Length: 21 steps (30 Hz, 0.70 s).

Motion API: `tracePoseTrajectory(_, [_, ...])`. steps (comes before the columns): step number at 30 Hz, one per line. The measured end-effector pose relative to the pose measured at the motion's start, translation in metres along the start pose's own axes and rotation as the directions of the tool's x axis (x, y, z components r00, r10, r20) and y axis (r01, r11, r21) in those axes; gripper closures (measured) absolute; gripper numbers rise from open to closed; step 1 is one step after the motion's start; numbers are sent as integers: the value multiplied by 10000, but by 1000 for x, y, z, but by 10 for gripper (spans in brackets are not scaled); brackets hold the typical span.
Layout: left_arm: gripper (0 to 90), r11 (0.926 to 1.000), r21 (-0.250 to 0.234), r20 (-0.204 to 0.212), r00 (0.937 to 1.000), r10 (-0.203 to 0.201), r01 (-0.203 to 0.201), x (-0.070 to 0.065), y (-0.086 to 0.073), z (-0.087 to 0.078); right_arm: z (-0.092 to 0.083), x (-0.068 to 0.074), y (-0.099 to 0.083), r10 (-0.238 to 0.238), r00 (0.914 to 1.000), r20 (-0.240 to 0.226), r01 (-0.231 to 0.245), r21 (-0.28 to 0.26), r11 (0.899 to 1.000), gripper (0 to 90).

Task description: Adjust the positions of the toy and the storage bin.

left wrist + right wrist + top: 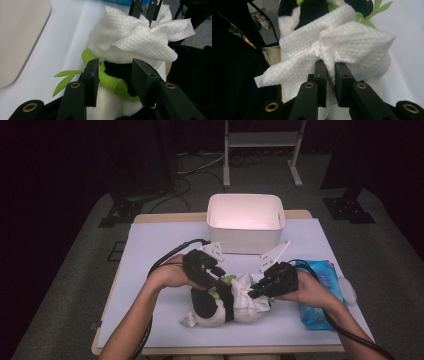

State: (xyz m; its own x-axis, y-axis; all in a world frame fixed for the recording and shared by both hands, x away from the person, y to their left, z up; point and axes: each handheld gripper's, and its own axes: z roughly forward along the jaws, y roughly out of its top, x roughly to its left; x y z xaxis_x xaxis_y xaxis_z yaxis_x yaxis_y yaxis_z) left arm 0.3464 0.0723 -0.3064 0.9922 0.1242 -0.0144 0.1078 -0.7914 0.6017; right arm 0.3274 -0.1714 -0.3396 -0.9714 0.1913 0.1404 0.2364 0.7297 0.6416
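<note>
On the pale tabletop (150, 250), near the person's edge, a black-and-white plush panda (212, 307) lies on its side with a white embossed wipe (248, 292) draped over its head end. Its long axis runs across the tabletop, head toward the right gripper and rump toward the left, where a small white tag (188, 320) sticks out; no writing on that tag can be read. A blue wipe packet (320, 295) lies to the right, under the right forearm, with a red-and-white panel whose print is too small to read.

The left gripper (220, 276) comes in from the left, and its jaws stand part-way apart on either side of the panda's black and green middle. In the left gripper view the toy sits between the two pads (91, 80), but whether they press on the fur I cannot tell. A green bamboo sprig (66, 78) of felt juts out beside that jaw.

The right gripper (254, 292) reaches in from the right with its jaws drawn narrow, pinching a gathered bunch of the wipe; in the right gripper view the cloth is squeezed between the two pads (321, 75) and fans out above them over the panda's head.

A white bin (246, 237) stands behind the toy, well apart from it, at the far edge of the tabletop.
</note>
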Motion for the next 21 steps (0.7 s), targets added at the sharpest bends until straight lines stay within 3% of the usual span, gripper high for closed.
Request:
tracePoseTrajectory(5, [572, 10000, 13, -119, 9999, -42, 42, 0, -2, -1, -3, -1, 2, -32, 9999, 116, 35, -226, 9997, 814])
tracePoseTrajectory(7, [572, 10000, 13, -137, 9999, -70, 70, 1, -2, -2, -2, -1, 3, -87, 9997, 240, 88, -41, 10000, 814])
tracePoseTrajectory(21, [542, 9994, 294, -262, 9995, -149, 156, 7, -5, 4, 1, 2, -1, -139, 9998, -152, 141, 118, 9998, 823])
